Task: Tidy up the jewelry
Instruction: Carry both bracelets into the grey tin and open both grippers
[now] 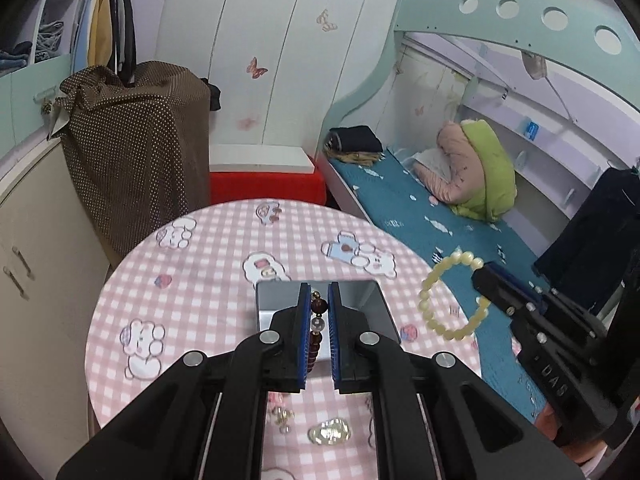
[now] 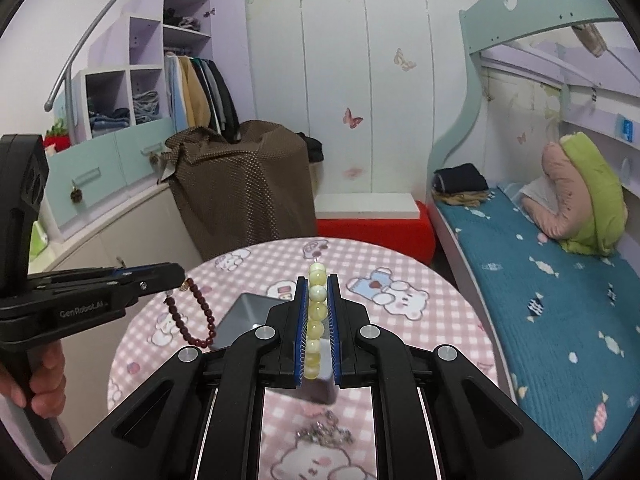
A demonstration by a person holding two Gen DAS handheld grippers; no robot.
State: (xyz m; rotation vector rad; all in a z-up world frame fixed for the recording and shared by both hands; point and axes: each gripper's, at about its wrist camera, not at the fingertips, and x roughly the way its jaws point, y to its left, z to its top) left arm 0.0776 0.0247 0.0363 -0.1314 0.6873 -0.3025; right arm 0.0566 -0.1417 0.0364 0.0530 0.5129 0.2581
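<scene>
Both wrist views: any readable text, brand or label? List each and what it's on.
"GenRobot.AI": side of the left gripper, seen from the right wrist.
"DAS": side of the right gripper, seen from the left wrist; letters turned, possibly partial.
Blue wall label: too small to read.

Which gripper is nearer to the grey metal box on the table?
Left. The left gripper hangs directly over the grey metal box, holding the dark red bead bracelet. The right gripper is off to the box's right side with the pale yellow bead bracelet.

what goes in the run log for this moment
left gripper: shut on red bracelet | right gripper: shut on yellow bracelet | box: on table
</scene>
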